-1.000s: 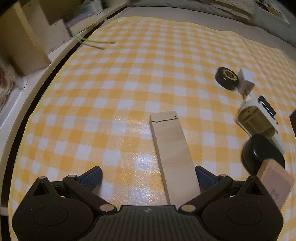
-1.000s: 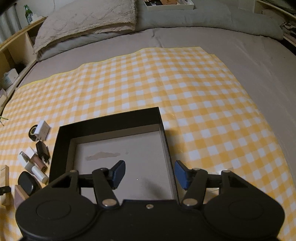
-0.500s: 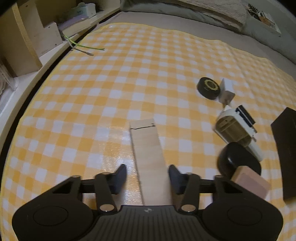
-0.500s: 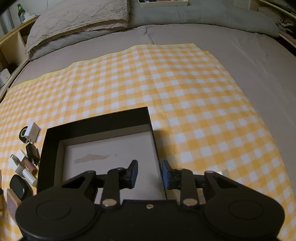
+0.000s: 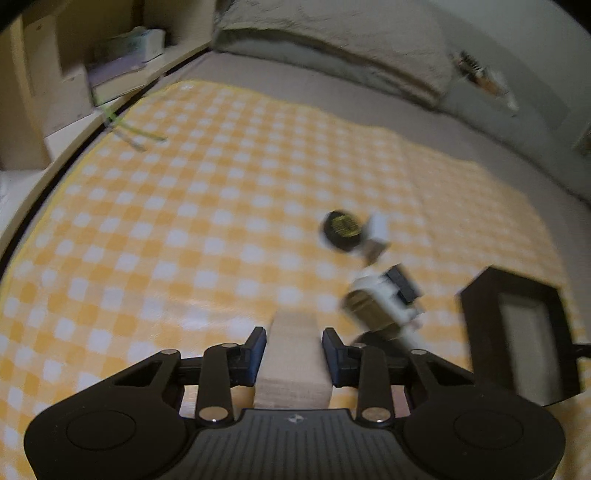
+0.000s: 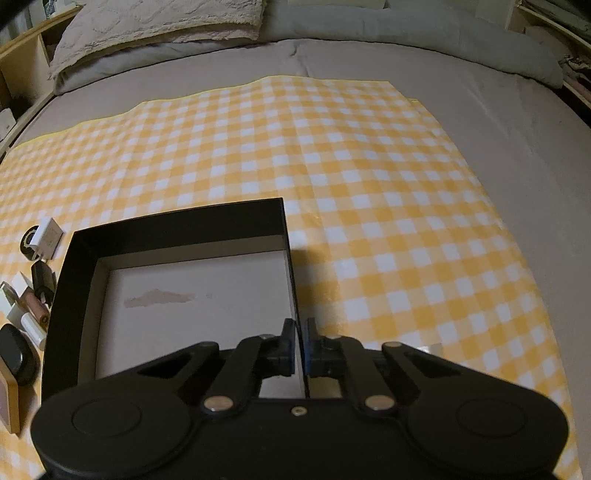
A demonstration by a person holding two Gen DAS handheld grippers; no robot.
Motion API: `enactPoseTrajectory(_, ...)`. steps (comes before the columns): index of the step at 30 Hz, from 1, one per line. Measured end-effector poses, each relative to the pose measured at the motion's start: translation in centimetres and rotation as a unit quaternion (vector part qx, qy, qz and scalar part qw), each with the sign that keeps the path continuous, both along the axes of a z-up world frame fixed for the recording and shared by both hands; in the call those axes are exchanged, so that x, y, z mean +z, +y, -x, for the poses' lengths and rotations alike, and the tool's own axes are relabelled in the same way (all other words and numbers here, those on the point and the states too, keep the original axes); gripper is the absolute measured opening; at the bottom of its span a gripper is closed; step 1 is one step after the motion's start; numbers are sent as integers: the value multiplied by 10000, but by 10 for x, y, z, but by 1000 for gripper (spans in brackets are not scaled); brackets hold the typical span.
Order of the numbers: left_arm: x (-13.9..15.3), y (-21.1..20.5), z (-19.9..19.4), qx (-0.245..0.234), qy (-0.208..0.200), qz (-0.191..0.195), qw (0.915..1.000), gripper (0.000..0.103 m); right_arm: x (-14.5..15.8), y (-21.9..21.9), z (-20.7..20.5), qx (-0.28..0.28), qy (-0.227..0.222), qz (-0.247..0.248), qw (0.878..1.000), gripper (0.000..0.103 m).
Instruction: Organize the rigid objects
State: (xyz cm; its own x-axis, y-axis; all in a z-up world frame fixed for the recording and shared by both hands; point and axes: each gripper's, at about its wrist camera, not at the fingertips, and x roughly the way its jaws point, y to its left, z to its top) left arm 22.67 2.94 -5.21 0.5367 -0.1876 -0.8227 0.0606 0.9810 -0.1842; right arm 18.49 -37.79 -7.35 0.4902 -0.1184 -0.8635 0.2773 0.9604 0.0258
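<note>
My left gripper point(image 5: 293, 350) is shut on a pale wooden block point(image 5: 293, 360) and holds it lifted and tilted above the yellow checked cloth point(image 5: 184, 229). My right gripper point(image 6: 299, 341) is shut on the right wall of the open black box point(image 6: 177, 229), which has a pale floor. The box also shows at the right of the left wrist view point(image 5: 517, 332). Small objects lie left of the box: a black round disc point(image 5: 341, 230), a white charger point(image 6: 48, 238), a black plug point(image 6: 42, 278), tubes point(image 6: 33, 314) and a black case point(image 6: 16, 350).
The cloth lies on a grey bed with pillows point(image 6: 159, 26) at the back. A wooden shelf unit point(image 5: 74, 74) with boxes stands at the far left. Green stems point(image 5: 129, 129) lie at the cloth's left edge. A tan block point(image 6: 9, 402) lies by the black case.
My left gripper closed on the wooden block and lifted it, tilting up. My right gripper moved to the box's right wall and closed on it.
</note>
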Motion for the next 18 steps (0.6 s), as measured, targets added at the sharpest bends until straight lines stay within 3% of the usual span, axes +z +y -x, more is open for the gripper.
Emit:
enactPoseTrajectory(2,6,-12,0,-120,-40,113,9999,34,0,2,0,82,11,50,10000,4)
enactPoseTrajectory(9,4,-40,4,-551,-25,-205,9983,35,3,6,3,230,12,56,9997,3)
enactPoseTrajectory(14,-9,-29,17,-872,456,-410,9943,37,5,4,5,243,-28,6,9997,3)
enactPoseTrajectory(17,-19,-18,24,-900,693,-495,9923,54,6,4,5,249,-31,3,9997,3)
enactPoseTrajectory(18,-22,-15,26,-892,721,-515,9921,64,6,4,5,239,-31,3,9997,3)
